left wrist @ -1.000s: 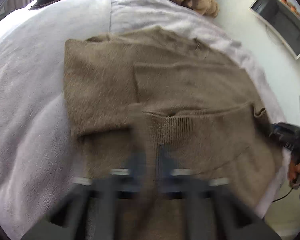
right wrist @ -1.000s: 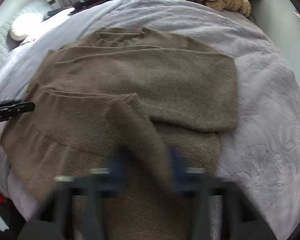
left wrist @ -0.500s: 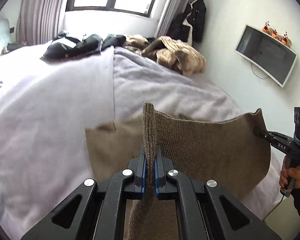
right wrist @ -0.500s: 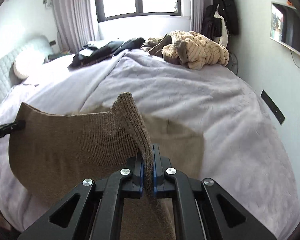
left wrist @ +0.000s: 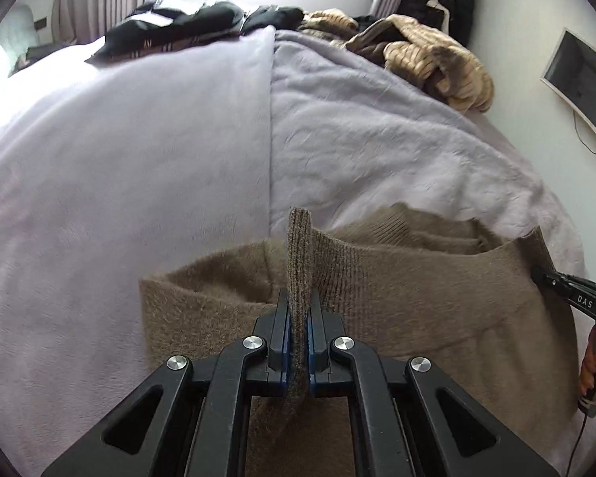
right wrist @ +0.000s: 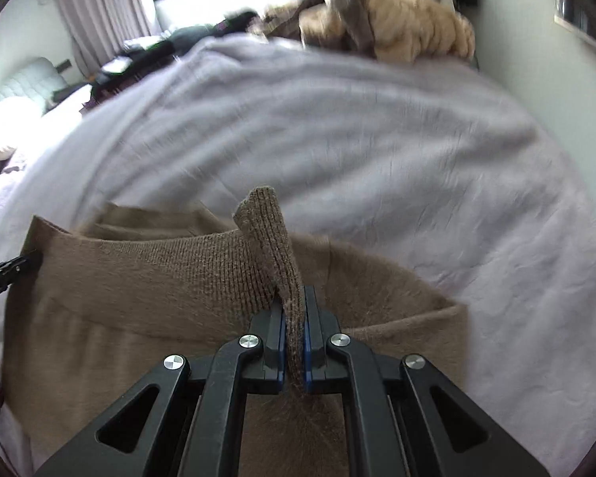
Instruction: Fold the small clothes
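Note:
A brown knit sweater (left wrist: 437, 302) lies partly folded on the lilac bed cover (left wrist: 159, 159). My left gripper (left wrist: 298, 310) is shut on the left corner of its ribbed hem and holds it up over the lower layers. My right gripper (right wrist: 295, 306) is shut on the right corner of the same hem on the sweater (right wrist: 139, 298). The hem stretches between the two grippers. The right gripper also shows at the right edge of the left wrist view (left wrist: 544, 276), and the left gripper at the left edge of the right wrist view (right wrist: 28, 260).
A heap of tan and brown clothes (left wrist: 429, 55) and dark clothes (left wrist: 186, 28) lie at the far end of the bed. A wall screen (left wrist: 580, 83) hangs on the right. A pillow (right wrist: 8, 127) and headboard are at far left.
Both grippers raised the hem off the flat sweater, then carried it forward over the rest of the sweater; the hem now hangs lower and nearer the collar.

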{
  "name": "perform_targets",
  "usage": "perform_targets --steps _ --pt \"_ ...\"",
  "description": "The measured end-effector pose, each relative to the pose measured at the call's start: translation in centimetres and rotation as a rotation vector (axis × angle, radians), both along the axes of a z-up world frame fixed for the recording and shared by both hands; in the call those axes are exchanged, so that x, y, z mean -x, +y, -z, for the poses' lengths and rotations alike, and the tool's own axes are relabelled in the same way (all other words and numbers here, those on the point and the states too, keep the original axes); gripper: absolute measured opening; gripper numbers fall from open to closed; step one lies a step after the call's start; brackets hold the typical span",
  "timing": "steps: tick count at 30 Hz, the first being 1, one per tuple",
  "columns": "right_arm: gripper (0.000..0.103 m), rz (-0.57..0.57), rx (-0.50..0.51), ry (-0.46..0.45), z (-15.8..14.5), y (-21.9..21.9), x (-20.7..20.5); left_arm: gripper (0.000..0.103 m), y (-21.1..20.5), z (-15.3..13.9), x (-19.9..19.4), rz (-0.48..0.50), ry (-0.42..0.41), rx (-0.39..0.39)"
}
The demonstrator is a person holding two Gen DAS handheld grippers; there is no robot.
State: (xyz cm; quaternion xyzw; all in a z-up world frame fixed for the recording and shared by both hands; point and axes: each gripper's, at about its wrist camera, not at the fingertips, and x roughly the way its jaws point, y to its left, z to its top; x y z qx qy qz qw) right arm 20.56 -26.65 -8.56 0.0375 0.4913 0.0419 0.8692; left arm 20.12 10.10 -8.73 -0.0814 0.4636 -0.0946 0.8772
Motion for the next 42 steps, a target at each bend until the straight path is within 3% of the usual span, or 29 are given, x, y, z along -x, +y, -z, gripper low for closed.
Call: perform_targets --steps 3,4,5,7,10,14,16,21,23,26,30,33,35,39,40,41,42 --pt "0.014 0.046 -0.034 -0.005 0.9 -1.2 0.0 0.010 0.2 0.5 0.1 -0.005 -0.005 0.005" --pt "0.026 0.062 -0.034 -0.005 0.8 -1.6 0.0 0.023 0.4 0.4 0.0 -0.017 -0.005 -0.012" --pt "0.034 0.082 -0.034 -0.006 0.7 -2.1 0.0 0.048 0.6 0.3 0.0 -0.035 -0.007 -0.033" --pt "0.038 0.153 0.008 -0.008 0.3 -3.3 0.1 0.080 1.8 -0.2 0.3 -0.117 -0.037 -0.099" --pt "0.038 0.269 0.065 -0.011 -0.7 -4.8 1.0 0.080 3.8 -1.0 1.1 -0.161 -0.035 -0.082" --pt "0.038 0.297 -0.075 -0.057 -3.0 -5.9 4.4 0.080 5.3 -2.5 4.0 -0.147 -0.030 -0.021" --pt "0.038 0.266 -0.116 -0.083 -4.1 -5.2 6.5 0.080 5.0 -3.1 6.0 -0.104 -0.031 0.003" --pt "0.038 0.063 -0.168 -0.117 -5.0 -0.1 12.5 0.080 3.6 -3.0 10.3 -0.026 0.003 0.037" --pt "0.038 -0.006 -0.163 -0.073 -3.7 1.9 14.4 0.080 3.4 -2.2 11.7 -0.023 0.032 0.046" --pt "0.038 0.022 -0.175 0.011 -1.2 1.8 16.8 0.080 3.8 -1.0 13.3 -0.045 0.073 0.051" --pt "0.043 0.134 -0.420 0.017 -0.4 -1.9 21.7 0.080 4.7 -0.4 15.6 -0.015 0.097 0.137" --pt "0.062 0.249 -0.619 0.034 0.8 -5.0 24.2 0.080 4.8 0.5 16.2 0.018 0.138 0.174" --pt "0.064 0.309 -0.715 0.043 1.9 -6.4 24.4 0.080 4.9 1.2 16.4 0.012 0.159 0.180" --pt "0.064 0.427 -0.860 0.023 3.6 -7.9 22.9 0.080 5.4 1.7 16.6 -0.015 0.166 0.270" --pt "0.064 0.456 -0.878 0.022 4.1 -8.1 22.5 0.076 5.5 1.7 16.7 -0.024 0.166 0.295" --pt "0.057 0.485 -0.885 0.029 4.5 -8.1 21.8 0.054 5.6 1.6 16.7 -0.025 0.168 0.304" --pt "0.041 0.492 -0.865 0.043 4.5 -8.0 21.2 0.040 5.5 1.7 16.6 -0.019 0.178 0.304"
